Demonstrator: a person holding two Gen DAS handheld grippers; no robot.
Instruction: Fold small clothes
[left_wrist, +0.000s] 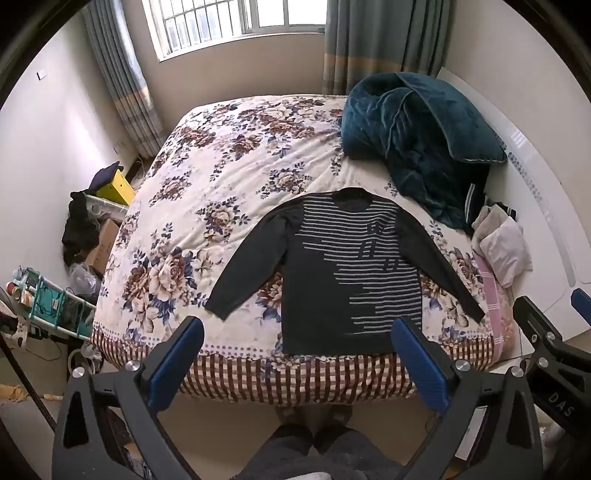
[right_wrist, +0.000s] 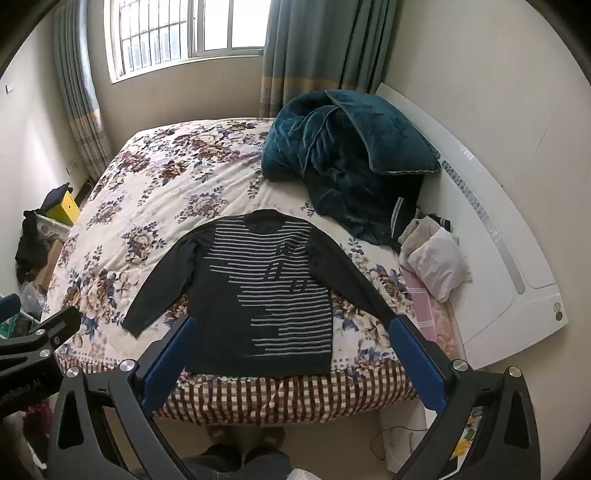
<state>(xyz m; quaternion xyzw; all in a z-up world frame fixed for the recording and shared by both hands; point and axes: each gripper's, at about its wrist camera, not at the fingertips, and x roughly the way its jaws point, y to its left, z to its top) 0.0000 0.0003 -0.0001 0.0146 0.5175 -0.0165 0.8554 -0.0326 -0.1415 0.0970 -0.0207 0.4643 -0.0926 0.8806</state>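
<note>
A dark long-sleeved sweater (left_wrist: 332, 280) (right_wrist: 258, 295) with pale grey stripes lies flat and face up on the floral bedspread (left_wrist: 207, 184) (right_wrist: 147, 192). Its sleeves are spread out and its hem reaches the bed's near edge. My left gripper (left_wrist: 297, 354) hovers open above that near edge, its blue pads wide apart with nothing between them. My right gripper (right_wrist: 291, 350) is open too, held high over the hem, also with nothing between its pads. Neither gripper touches the sweater.
A crumpled teal blanket (left_wrist: 417, 136) (right_wrist: 351, 155) lies at the far right of the bed. A small heap of pale clothes (left_wrist: 498, 243) (right_wrist: 432, 254) sits by the white headboard (right_wrist: 498, 236). Boxes and clutter (left_wrist: 96, 229) stand on the floor left. A person's legs (left_wrist: 314, 450) show below.
</note>
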